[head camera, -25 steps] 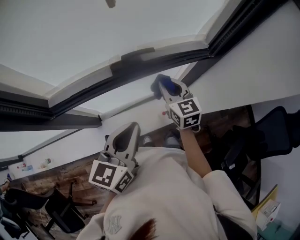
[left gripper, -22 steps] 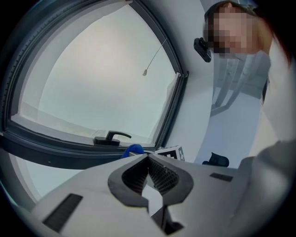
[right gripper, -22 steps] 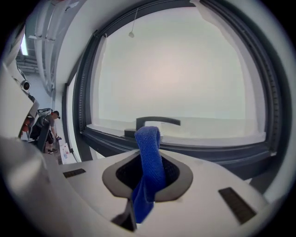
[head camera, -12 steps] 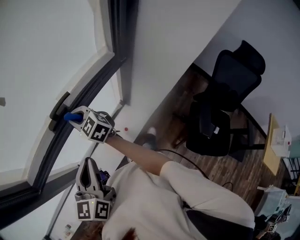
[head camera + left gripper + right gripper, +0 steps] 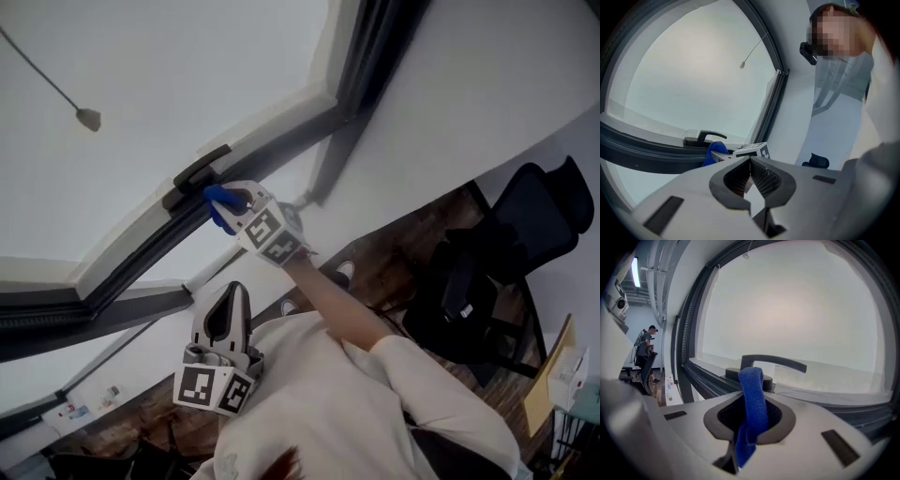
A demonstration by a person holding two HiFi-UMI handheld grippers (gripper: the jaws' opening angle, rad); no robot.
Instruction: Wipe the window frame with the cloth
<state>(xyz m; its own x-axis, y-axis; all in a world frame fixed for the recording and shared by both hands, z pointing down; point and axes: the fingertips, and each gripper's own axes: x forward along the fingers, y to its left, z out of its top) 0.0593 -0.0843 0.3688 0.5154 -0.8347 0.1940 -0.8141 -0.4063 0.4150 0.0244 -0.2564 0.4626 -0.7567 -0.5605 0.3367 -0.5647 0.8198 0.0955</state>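
A blue cloth (image 5: 219,205) sticks out of my right gripper (image 5: 234,202), which is shut on it. The cloth's tip (image 5: 752,386) is up against the dark window frame (image 5: 141,255), just below the black window handle (image 5: 199,172). Seen from the right gripper view, the handle (image 5: 774,363) lies directly behind the cloth. My left gripper (image 5: 236,292) hangs lower, near the person's chest, pointing up toward the window. Its jaws (image 5: 750,163) are shut with nothing between them. From the left gripper view, the cloth (image 5: 714,153) and handle (image 5: 706,137) show ahead.
A thin blind cord with a small weight (image 5: 87,118) hangs over the glass. A black office chair (image 5: 487,272) stands on the wood floor at right. Small bottles (image 5: 67,411) sit by the wall below the window. A person (image 5: 646,351) stands far off.
The head view has swung round, so the window sits differently in it. My right gripper still holds the cloth at the frame by the handle. The left gripper stays low and shut.
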